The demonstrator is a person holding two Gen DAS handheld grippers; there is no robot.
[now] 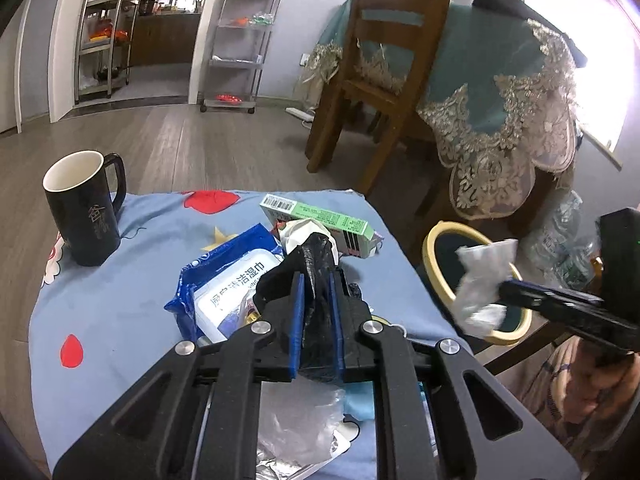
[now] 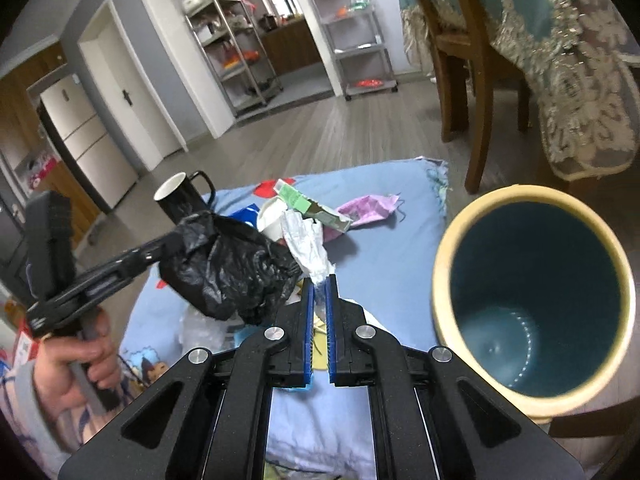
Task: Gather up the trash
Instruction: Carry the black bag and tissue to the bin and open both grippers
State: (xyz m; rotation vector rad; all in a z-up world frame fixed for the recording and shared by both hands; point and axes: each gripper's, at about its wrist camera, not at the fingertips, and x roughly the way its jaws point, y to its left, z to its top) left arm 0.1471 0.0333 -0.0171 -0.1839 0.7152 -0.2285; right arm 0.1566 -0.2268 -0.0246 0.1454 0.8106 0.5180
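The bin (image 2: 536, 304) gapes empty just right of the right claw (image 2: 319, 280), which pinches a silvery wrapper (image 2: 306, 250) standing up from its tips. The left claw (image 1: 316, 280) clamps a black bag (image 2: 228, 264) (farther off), above the littered blue-clothed surface (image 1: 120, 280).

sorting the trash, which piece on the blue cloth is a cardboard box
The green box, long and flat-sided with a barcode on its end. The blue wipes pack and purple wrapper near it are soft and crumpled.
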